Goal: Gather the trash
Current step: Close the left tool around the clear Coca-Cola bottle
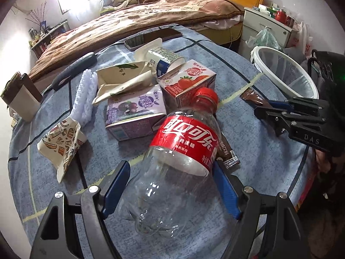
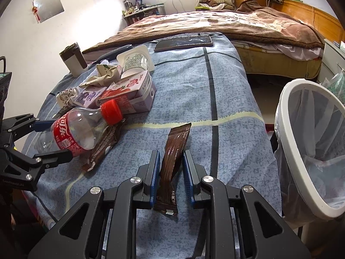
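Observation:
An empty Coca-Cola bottle [image 1: 172, 168] with a red cap lies on the blue tablecloth [image 1: 258, 151] between the blue pads of my left gripper [image 1: 172, 185], which close on its clear body. The bottle also shows in the right wrist view [image 2: 79, 129]. My right gripper [image 2: 171, 161] is shut on a brown wrapper [image 2: 172, 161], held just above the cloth. In the left wrist view the right gripper [image 1: 265, 105] holds that wrapper [image 1: 252, 97] at the right. A white bin [image 2: 301, 146] with a clear liner stands right of the table.
Milk cartons [image 1: 187, 82], a purple carton [image 1: 133, 112], a yogurt cup [image 1: 163, 58], crumpled paper [image 1: 62, 142] and another brown wrapper [image 2: 103, 144] lie on the table. A phone [image 2: 183, 42] lies at the far edge. A bed stands beyond.

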Action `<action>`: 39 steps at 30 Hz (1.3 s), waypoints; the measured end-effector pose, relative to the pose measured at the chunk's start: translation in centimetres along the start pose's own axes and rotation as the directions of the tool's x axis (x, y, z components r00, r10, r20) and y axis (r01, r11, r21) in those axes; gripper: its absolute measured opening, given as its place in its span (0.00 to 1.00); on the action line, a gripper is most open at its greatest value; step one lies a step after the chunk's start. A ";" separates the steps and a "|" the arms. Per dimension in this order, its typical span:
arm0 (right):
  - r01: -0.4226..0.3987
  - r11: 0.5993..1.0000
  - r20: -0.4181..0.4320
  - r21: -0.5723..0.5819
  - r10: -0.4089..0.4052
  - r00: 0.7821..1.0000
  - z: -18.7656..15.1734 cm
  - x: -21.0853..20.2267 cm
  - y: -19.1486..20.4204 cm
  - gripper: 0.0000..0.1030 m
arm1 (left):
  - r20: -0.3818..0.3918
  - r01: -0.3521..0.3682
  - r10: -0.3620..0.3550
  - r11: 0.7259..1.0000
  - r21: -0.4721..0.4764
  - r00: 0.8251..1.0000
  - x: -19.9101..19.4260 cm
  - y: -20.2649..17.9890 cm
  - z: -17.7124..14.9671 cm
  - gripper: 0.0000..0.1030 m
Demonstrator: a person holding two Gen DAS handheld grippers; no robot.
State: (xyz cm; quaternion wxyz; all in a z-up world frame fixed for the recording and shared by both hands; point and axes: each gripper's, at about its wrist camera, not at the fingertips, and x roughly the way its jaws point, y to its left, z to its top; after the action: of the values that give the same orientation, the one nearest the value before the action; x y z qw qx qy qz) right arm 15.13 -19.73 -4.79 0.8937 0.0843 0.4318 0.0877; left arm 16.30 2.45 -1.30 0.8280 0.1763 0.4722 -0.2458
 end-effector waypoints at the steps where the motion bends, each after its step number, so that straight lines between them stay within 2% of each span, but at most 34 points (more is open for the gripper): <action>1: -0.001 1.000 0.001 -0.001 0.001 1.000 0.0 -0.1 0.0 0.24 | -0.004 -0.006 0.006 1.000 -0.001 1.000 0.0 -0.1 0.1 0.77; 7: -0.007 1.000 0.006 0.014 0.007 1.000 0.0 -0.3 -0.6 0.24 | -0.013 -0.061 0.062 0.997 0.043 0.998 -0.2 -1.6 0.1 0.73; 11: -0.012 1.000 0.014 0.013 0.012 1.000 -0.1 -0.7 -0.7 0.24 | 0.011 -0.050 0.049 0.998 0.034 0.999 -0.8 -2.1 0.0 0.70; 16: -0.020 1.000 0.021 0.019 0.019 1.000 -0.2 -1.1 -1.1 0.24 | 0.037 -0.036 0.037 0.999 -0.026 0.999 -1.6 -1.6 -0.7 0.69; 22: -0.034 0.999 0.025 0.020 0.033 0.999 -0.3 -1.2 -1.1 0.24 | -0.003 -0.061 0.061 0.998 0.026 0.998 -1.1 -2.5 -0.7 0.69; 25: -0.038 0.999 0.026 0.022 0.037 0.999 -0.3 -1.3 -1.3 0.24 | -0.028 -0.030 0.031 0.999 0.012 0.999 -0.4 -2.4 0.2 0.70; 30: -0.038 0.999 0.028 0.028 0.037 0.999 -0.3 -1.5 -1.8 0.24 | -0.114 -0.007 0.006 1.000 -0.010 0.993 1.6 -2.3 1.1 0.71; 33: -0.039 0.998 0.025 0.039 0.038 0.999 -0.4 -1.4 -2.1 0.24 | -0.116 0.057 -0.061 0.998 -0.038 0.991 1.7 -2.5 1.6 0.71; 39: -0.044 0.998 0.024 0.041 0.043 0.999 -0.4 -1.5 -2.4 0.24 | -0.113 0.054 -0.061 0.997 -0.059 0.992 1.9 -2.9 1.9 0.70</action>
State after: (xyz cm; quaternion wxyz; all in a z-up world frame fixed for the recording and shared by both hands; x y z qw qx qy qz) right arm 14.08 -22.38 -4.49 0.8946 0.1130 0.4212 0.0971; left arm 16.77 -1.33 -2.20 0.7967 0.1532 0.5304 -0.2459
